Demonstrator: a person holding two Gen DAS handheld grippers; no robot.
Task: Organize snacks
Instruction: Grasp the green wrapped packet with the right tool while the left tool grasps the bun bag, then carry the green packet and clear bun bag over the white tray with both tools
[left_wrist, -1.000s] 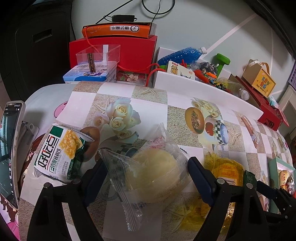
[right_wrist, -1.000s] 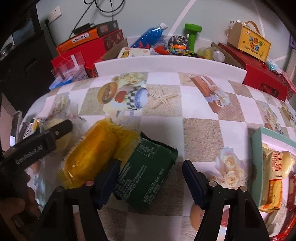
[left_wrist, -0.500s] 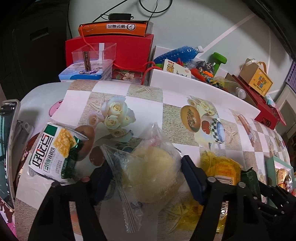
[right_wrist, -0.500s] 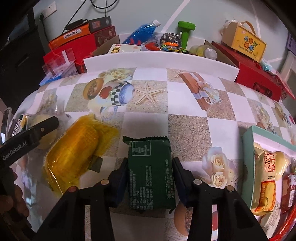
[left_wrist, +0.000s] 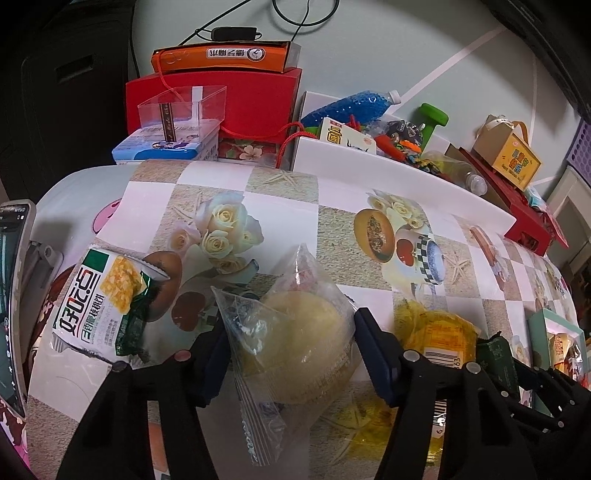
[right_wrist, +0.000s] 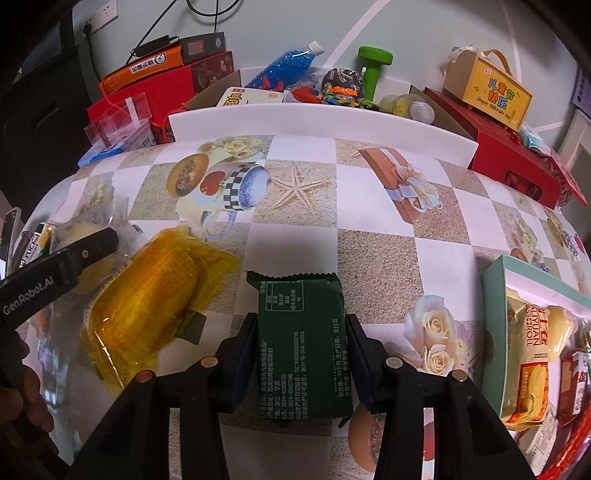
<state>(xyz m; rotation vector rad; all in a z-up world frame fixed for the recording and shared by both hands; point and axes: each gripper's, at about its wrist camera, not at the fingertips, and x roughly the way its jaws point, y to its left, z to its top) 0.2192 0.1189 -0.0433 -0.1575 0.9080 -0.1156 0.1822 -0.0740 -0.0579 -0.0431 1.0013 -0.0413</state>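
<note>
I read both wrist views. My right gripper (right_wrist: 300, 354) is clamped on the dark green snack packet (right_wrist: 301, 339), low in the centre of the right wrist frame, both pads pressed flat on its long sides; the packet lies on the patterned tablecloth (right_wrist: 369, 258). My left gripper (left_wrist: 291, 354) has just been closing, and its jaws now press the clear-wrapped pale bun (left_wrist: 299, 339) at lower centre of the left wrist frame, the wrapper crumpled between the pads. A yellow wrapped snack (right_wrist: 147, 306) lies just left of the green packet, touching neither pad. A white and green cracker packet (left_wrist: 107, 299) sits at the left of the left wrist frame, apart from the bun. At the right edge of the right wrist frame, a teal-rimmed box (right_wrist: 495, 295) holds more wrapped snacks.
</note>
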